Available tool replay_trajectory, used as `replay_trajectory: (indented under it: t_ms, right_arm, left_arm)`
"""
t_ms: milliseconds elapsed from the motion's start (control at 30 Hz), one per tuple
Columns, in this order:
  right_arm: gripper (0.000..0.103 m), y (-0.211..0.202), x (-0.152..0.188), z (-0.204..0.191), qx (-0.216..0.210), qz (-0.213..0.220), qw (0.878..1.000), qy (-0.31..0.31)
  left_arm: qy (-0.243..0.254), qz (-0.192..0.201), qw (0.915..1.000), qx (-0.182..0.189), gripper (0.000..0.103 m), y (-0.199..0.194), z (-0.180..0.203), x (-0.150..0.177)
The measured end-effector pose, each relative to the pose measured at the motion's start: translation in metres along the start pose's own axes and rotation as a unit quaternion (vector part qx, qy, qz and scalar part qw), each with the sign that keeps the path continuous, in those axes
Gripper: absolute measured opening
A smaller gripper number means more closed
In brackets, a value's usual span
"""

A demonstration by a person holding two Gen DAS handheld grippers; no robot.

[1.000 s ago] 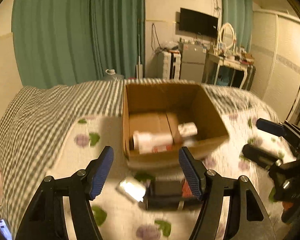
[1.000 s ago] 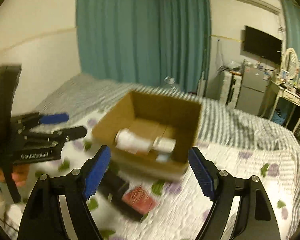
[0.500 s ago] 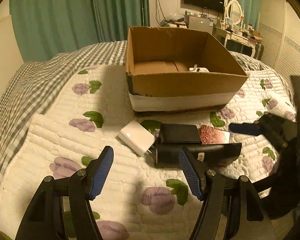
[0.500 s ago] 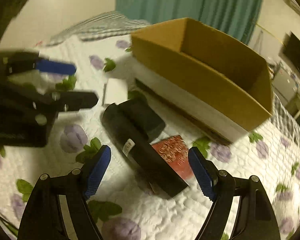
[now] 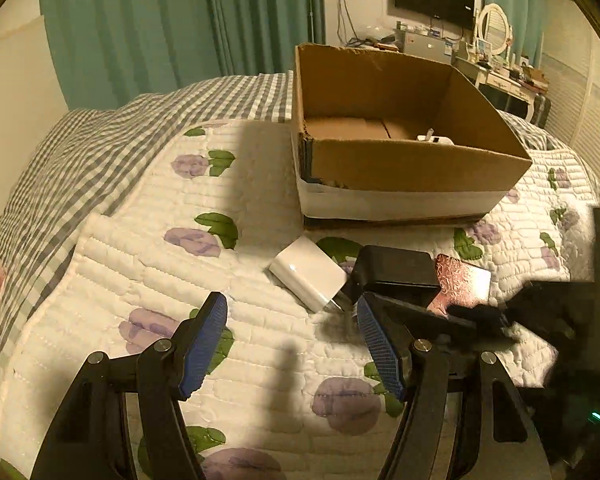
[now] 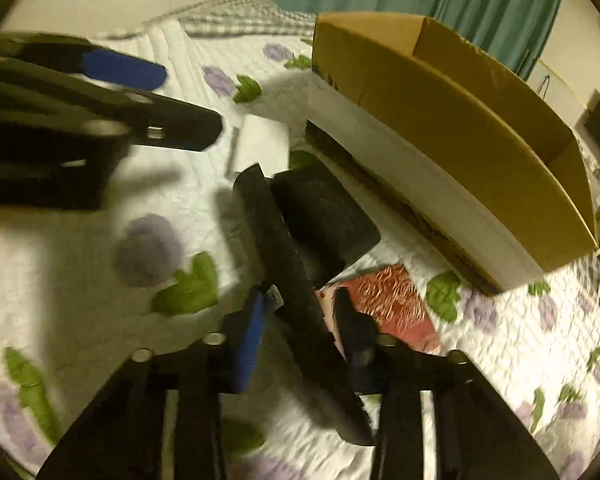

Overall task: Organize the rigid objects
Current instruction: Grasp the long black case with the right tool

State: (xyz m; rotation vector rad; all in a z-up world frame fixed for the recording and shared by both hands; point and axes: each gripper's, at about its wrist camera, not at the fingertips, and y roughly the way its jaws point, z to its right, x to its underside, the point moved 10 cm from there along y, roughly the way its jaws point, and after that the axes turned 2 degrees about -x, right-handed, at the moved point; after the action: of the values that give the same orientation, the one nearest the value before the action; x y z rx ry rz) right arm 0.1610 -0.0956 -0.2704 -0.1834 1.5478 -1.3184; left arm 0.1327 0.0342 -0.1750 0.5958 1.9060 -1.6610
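Right gripper (image 6: 300, 320) fingers closing around long black bar (image 6: 284, 264); left gripper (image 5: 292, 344) fingers released over bare quilt (image 5: 140, 264).

On the quilt (image 5: 260, 208), the box (image 5: 404, 168) sits at the far side with a small item (image 5: 436, 139) inside. Before it lie the charger (image 5: 308, 276), the case (image 5: 396, 272) just right of it, and the card (image 5: 462, 282) further right. A long bar (image 6: 288, 280) lies in front of the case, between the right gripper's (image 6: 300, 320) closing jaws. The left gripper (image 5: 292, 344) hovers nearer, left of the bar.
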Motion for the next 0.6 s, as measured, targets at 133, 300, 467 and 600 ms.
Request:
replay_trajectory:
  t_ms: [133,300,467,600]
  right_arm:
    - [0.019,-0.034,0.002,0.012,0.007,0.036,0.998,0.048]
    - [0.019,-0.066,0.0,0.038,0.03,0.075,0.989,0.124]
    - [0.019,-0.077,0.004,0.082,0.056,0.084,0.976,0.195]
    - [0.019,-0.084,0.009,0.103,0.064,0.091,0.968,0.226]
  left_arm:
    - [-0.007,0.006,0.9999,-0.006,0.07,-0.001,-0.003,-0.002]
    - [-0.008,0.007,0.9999,-0.006,0.07,0.002,-0.002,-0.001]
    - [0.005,-0.003,0.9997,0.023,0.07,0.008,0.02,0.001]
    - [0.01,-0.024,0.9974,0.067,0.07,0.018,0.05,0.005]
